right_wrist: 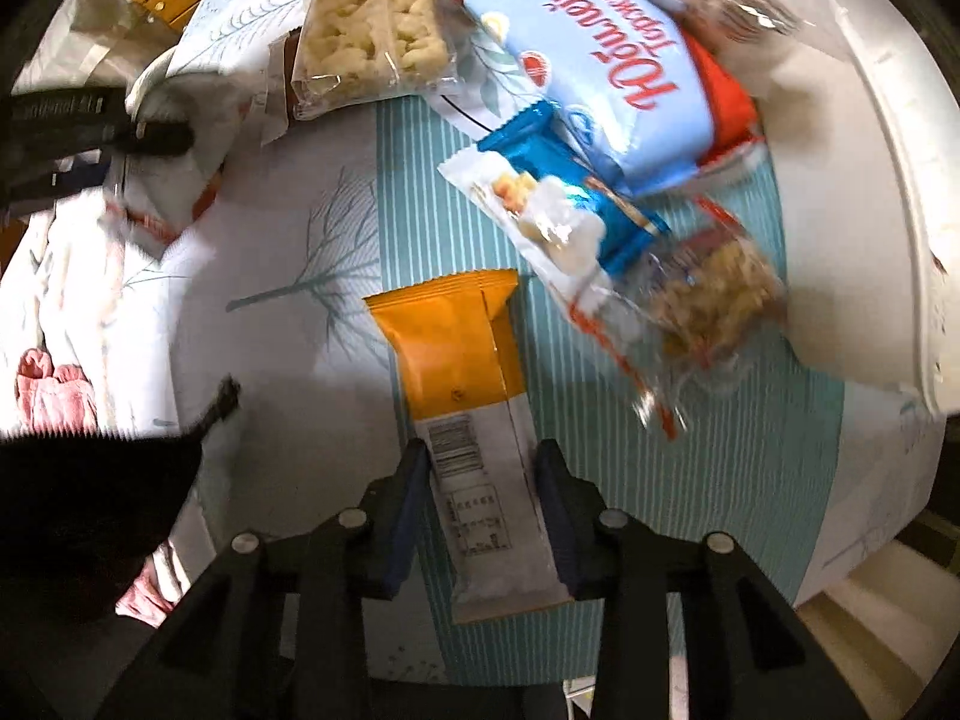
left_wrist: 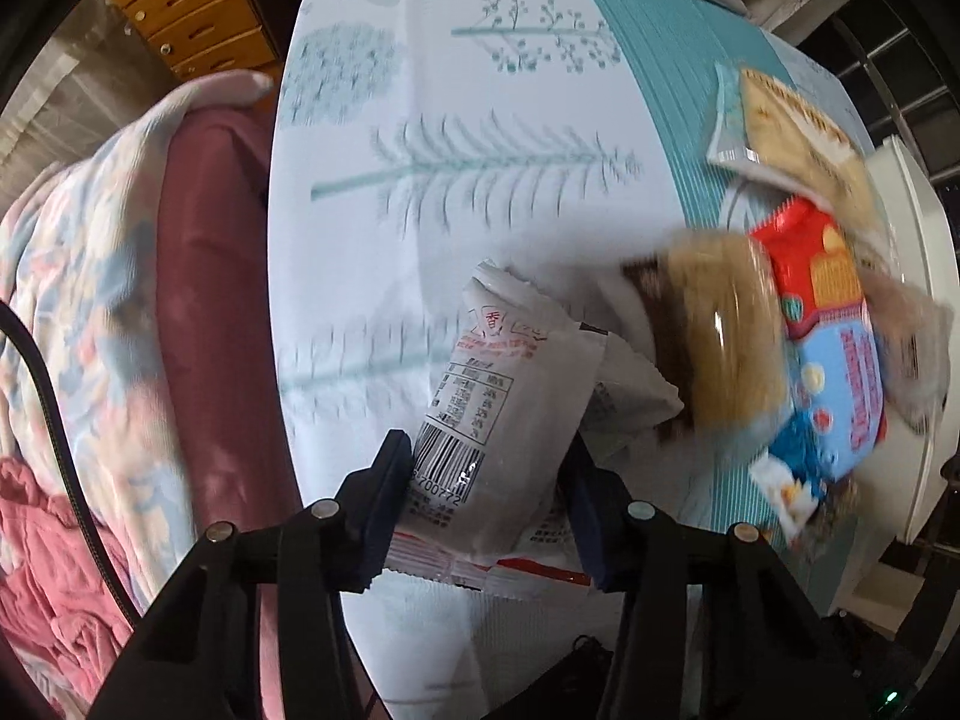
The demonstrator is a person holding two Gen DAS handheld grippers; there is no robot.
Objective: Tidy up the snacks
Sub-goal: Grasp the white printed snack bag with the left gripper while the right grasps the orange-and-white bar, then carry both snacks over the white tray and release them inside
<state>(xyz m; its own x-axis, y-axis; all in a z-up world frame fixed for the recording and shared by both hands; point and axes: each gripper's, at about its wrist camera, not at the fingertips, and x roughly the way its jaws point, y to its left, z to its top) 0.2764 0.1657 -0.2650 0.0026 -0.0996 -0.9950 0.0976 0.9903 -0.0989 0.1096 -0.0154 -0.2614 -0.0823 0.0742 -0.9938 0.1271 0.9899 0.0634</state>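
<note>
White packet (left_wrist: 492, 396) is grasped in left claw (left_wrist: 489, 504); right claw (right_wrist: 483, 510) grasps orange-and-white bar (right_wrist: 474, 420).

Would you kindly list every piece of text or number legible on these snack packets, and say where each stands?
"香": red emblem on the white barcode packet.
"700772": under that packet's barcode, first digits hidden.
"Юбилейное": red script on the light blue biscuit pack, upside down.
Orange and white bar wrapper: barcode and table too blurred.
</note>
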